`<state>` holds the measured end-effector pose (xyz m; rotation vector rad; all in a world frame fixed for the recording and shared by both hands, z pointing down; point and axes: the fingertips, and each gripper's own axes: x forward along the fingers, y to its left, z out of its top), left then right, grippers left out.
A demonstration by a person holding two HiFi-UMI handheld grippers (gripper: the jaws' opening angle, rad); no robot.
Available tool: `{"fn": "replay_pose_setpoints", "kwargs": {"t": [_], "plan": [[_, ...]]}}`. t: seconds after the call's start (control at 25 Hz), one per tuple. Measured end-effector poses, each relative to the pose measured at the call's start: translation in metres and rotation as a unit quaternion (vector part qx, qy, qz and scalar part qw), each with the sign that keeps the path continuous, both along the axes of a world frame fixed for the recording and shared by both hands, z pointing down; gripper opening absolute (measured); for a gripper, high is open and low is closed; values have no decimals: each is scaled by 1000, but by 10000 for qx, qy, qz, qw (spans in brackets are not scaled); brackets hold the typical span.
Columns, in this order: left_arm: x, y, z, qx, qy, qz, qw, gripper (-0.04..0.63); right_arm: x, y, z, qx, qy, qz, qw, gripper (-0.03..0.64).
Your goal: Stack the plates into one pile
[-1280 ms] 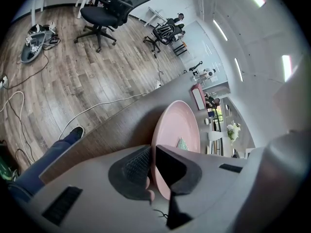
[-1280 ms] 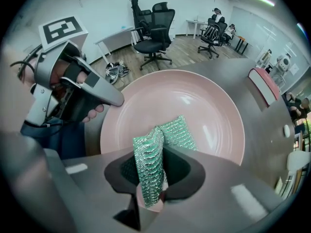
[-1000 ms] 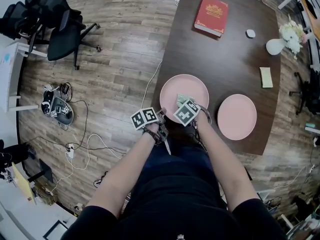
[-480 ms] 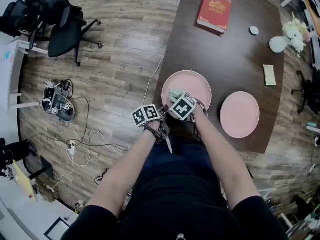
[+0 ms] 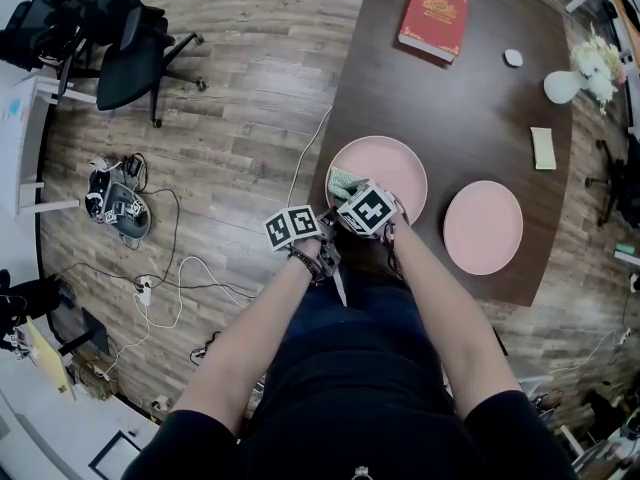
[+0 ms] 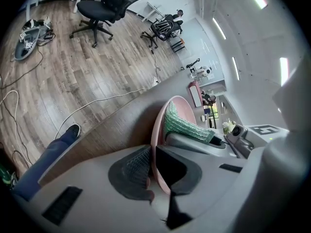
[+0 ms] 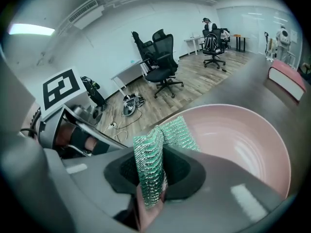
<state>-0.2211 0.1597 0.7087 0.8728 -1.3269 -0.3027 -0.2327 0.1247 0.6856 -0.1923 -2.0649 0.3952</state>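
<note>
Near plate: pink, round, at the near left corner of the dark table, directly in front of the person.
Second plate: same pink, flat on the table to the right of the near plate. The two are apart and not stacked.
Left gripper: clamped on the near plate's rim, on the side nearest the person. The rim runs between both pads.
Right gripper: jaws wide, released. They straddle the same rim just beside the left gripper, and one green-padded jaw lies over the plate's inner face.
Lift: cannot tell whether the near plate is clear of the table.
Far side of table: red book, small white disc, pale notepad, white vase with flowers.
Floor: wood planks, loose cables, black office chairs at the left.
</note>
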Motion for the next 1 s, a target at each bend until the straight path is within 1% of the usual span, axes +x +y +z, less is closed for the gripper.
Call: {"fn": "replay_pose_setpoints", "kwargs": {"t": [0.08,0.24,0.48,0.64,0.84,1.0], "plan": [[1,1,0,-3,18,2,10000,26,-2,2,0,-35,-60,16,10000,88],[0,0,0,-5,8,22,10000,26,-2,-1,0,12,24,54,10000,88],[-1,1,0,-51,-14,-43,10000,25,-4,3,1,68,176,-105,9998,87],[-2,2,-1,-76,-28,-75,9999,25,-7,5,4,27,180,-139,9997,87],[-2,1,-1,-112,-67,-143,9998,26,-1,3,8,89,347,-130,9993,87],[-3,2,-1,-144,-75,-197,9997,26,5,3,10,263,530,-171,9981,87]]}}
